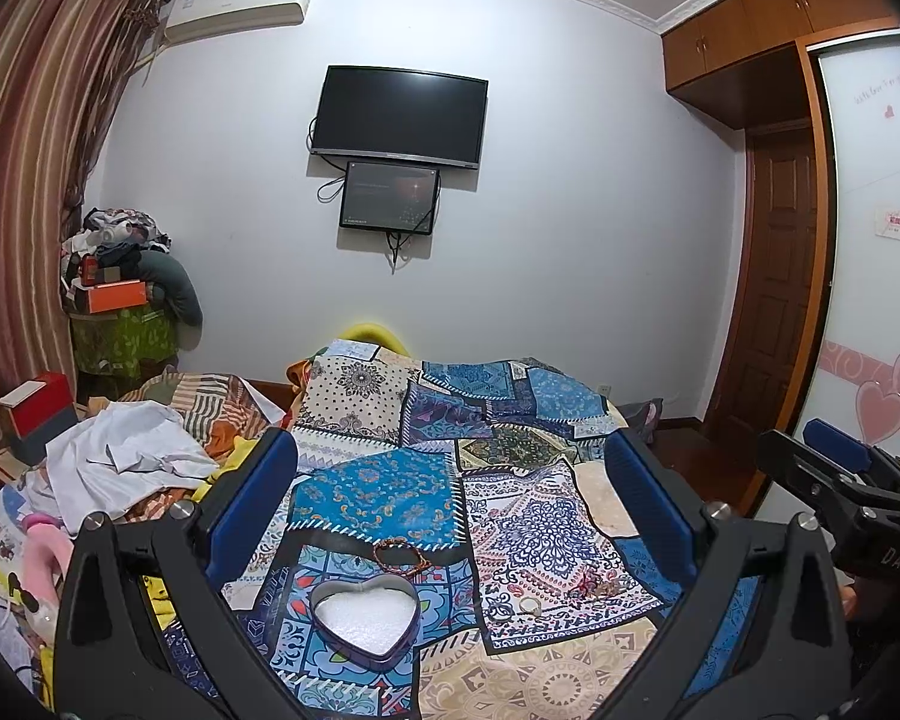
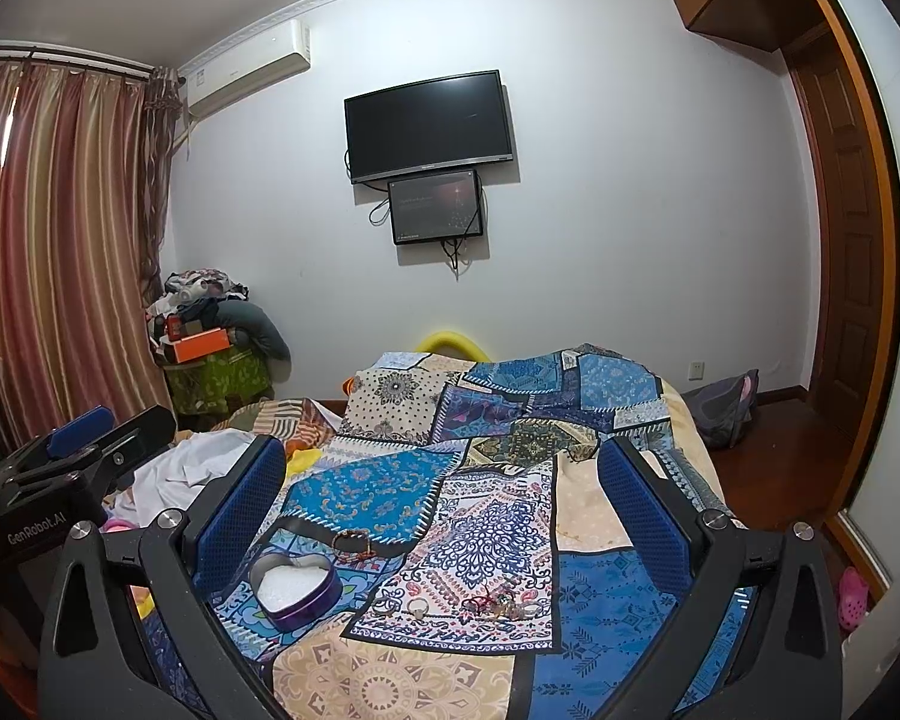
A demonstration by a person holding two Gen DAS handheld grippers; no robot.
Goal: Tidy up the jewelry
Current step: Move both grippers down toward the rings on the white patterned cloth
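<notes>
As I read it, nothing is sorted yet: the heart tin (image 1: 366, 615) at lower centre holds only white padding. Bracelet (image 1: 401, 558) and rings (image 2: 450, 605) lie loose on the bed; left tongs (image 1: 450, 480) and right tongs (image 2: 444, 483) spread, gripping nothing.

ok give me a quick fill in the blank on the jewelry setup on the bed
1. The tin lined with white foam is shaped like a ____.
2. The beaded bracelet lies ____ the tin, on the bedspread.
3. Both the left hand-held gripper and the right hand-held gripper are ____ and hold nothing.

Missing words: heart; outside; open
</notes>
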